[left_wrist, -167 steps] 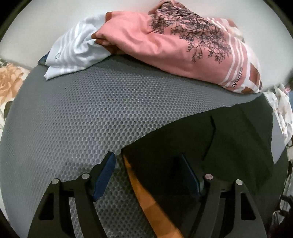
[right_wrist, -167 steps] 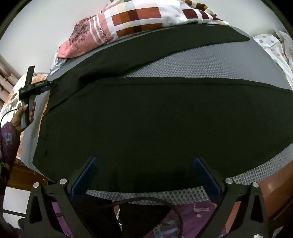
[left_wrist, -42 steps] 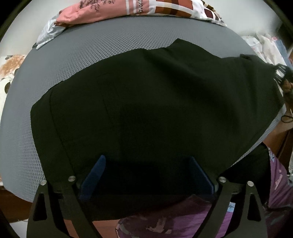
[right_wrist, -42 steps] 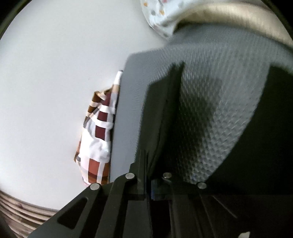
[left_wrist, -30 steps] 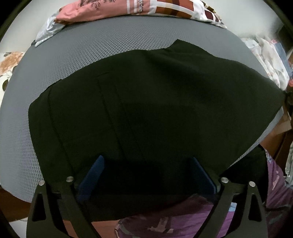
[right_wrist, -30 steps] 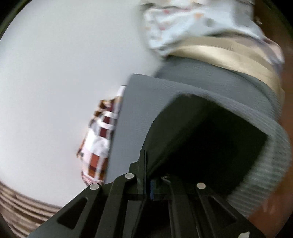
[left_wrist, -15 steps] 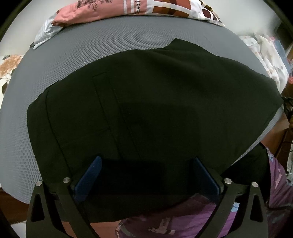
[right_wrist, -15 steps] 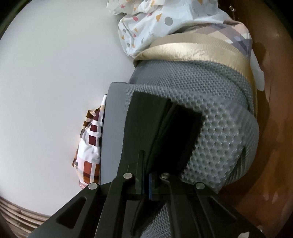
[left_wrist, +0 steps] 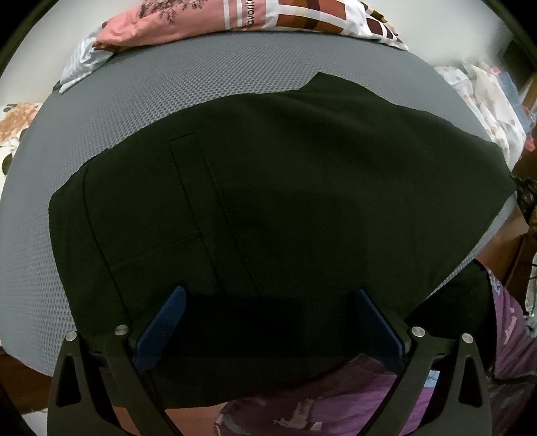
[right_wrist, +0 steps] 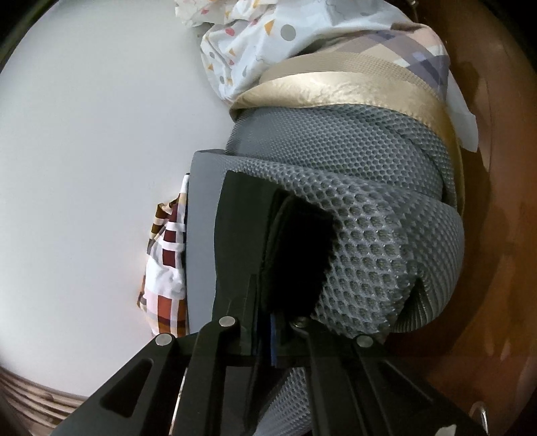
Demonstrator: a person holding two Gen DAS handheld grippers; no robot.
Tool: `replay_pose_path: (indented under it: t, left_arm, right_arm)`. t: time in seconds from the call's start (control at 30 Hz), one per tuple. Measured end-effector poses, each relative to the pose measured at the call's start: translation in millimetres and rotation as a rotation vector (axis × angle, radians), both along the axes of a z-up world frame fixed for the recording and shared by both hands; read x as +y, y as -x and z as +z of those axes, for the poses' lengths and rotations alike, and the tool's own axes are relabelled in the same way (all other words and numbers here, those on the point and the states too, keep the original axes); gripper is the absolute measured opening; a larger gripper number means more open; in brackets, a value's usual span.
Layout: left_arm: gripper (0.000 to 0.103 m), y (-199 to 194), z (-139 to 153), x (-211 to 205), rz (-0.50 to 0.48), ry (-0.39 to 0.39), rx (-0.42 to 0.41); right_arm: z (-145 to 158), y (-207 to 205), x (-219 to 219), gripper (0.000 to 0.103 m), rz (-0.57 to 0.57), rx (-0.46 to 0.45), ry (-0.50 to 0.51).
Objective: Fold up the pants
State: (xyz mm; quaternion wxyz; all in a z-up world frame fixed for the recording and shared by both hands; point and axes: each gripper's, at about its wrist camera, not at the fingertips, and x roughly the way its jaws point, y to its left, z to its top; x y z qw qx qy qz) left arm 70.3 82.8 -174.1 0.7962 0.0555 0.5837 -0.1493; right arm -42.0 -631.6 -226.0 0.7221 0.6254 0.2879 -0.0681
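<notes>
Black pants (left_wrist: 285, 201) lie flat on the grey mesh bed (left_wrist: 167, 84), spanning its near edge to its right edge. Right tool (right_wrist: 268, 335) is clamped on a pants edge at the bed's corner. Left tool (left_wrist: 265, 322) hangs spread wide over the near edge. Pink blanket (left_wrist: 201, 20) along the far edge.

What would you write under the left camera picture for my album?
Open left gripper poised over black pants spread on a grey mesh mattress.
</notes>
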Motion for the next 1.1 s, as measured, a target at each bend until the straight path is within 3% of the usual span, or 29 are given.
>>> replay_pose_path:
  t: [0.1, 0.2, 0.27, 0.33, 0.43, 0.6, 0.73, 0.8, 0.93, 1.1]
  left_arm:
    - [0.101, 1, 1, 0, -0.003, 0.007, -0.003]
    - [0.102, 1, 2, 4, -0.002, 0.025, 0.001]
    - [0.102, 0, 3, 6, 0.002, 0.034, 0.004]
    - [0.102, -1, 4, 7, 0.009, 0.047, 0.007]
    - [0.102, -2, 6, 10, 0.021, 0.067, 0.013]
    - [0.102, -4, 14, 21, 0.071, 0.146, 0.023]
    - [0.102, -3, 36, 28, 0.095, 0.236, -0.055]
    - [0.102, -2, 46, 28, 0.093, 0.249, -0.104]
    - [0.102, -1, 47, 29, 0.088, 0.245, -0.098]
    - [0.102, -5, 48, 33, 0.115, 0.302, -0.088]
  right_arm:
    - [2, -1, 0, 0.003, 0.012, 0.011, 0.007]
    - [0, 1, -1, 0.015, -0.001, -0.016, -0.055]
    - [5, 5, 3, 0.03, -0.009, -0.042, -0.064]
    - [10, 7, 9, 0.058, -0.006, -0.076, -0.083]
    - [20, 14, 21, 0.074, -0.005, -0.073, -0.087]
    - [34, 39, 58, 0.075, 0.003, -0.077, -0.073]
    - [46, 29, 141, 0.075, 0.245, -0.158, -0.122]
    - [41, 12, 197, 0.075, 0.395, -0.188, -0.211]
    - [19, -15, 268, 0.069, 0.548, -0.122, -0.295]
    - [0, -24, 296, 0.065, 0.567, -0.061, -0.302]
